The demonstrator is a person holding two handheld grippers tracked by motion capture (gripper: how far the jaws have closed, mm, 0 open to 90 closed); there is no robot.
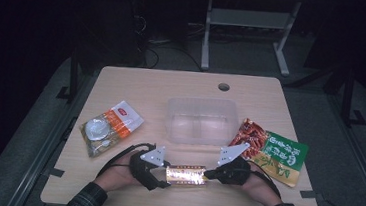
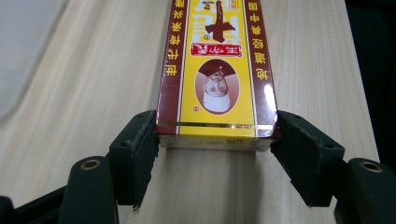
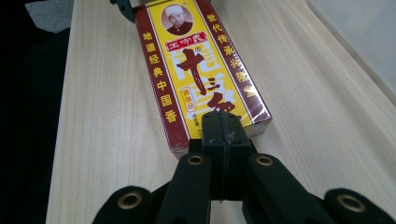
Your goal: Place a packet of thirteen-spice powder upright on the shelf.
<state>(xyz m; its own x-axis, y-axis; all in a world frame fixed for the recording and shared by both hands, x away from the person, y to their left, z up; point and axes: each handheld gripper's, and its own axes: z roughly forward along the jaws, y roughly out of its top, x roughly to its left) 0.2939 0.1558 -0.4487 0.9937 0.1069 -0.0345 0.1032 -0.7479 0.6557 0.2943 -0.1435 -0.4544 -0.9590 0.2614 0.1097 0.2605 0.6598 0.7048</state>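
a glossy yellow-and-maroon box [image 1: 187, 175] is lying flat on the pale woodgrain bench [image 1: 182, 88], the left claw [image 2: 215, 140] clasping one end, the right claw [image 3: 223, 128] clenched empty at the other.

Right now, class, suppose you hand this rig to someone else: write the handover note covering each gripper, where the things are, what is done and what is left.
Left gripper: jaws astride one end of the yellow-and-maroon box, pads at its sides; a firm clamp cannot be told.
Right gripper: jaws shut together, tips at the box's other end, gripping nothing.
The box lies flat at the near edge of the table, between both grippers.
The clear tub stands mid-table. An orange-and-white packet lies left of it, a green-and-red packet right.
Done: the box is bracketed at both ends.
Left, probably: lift it and place it in the tub.
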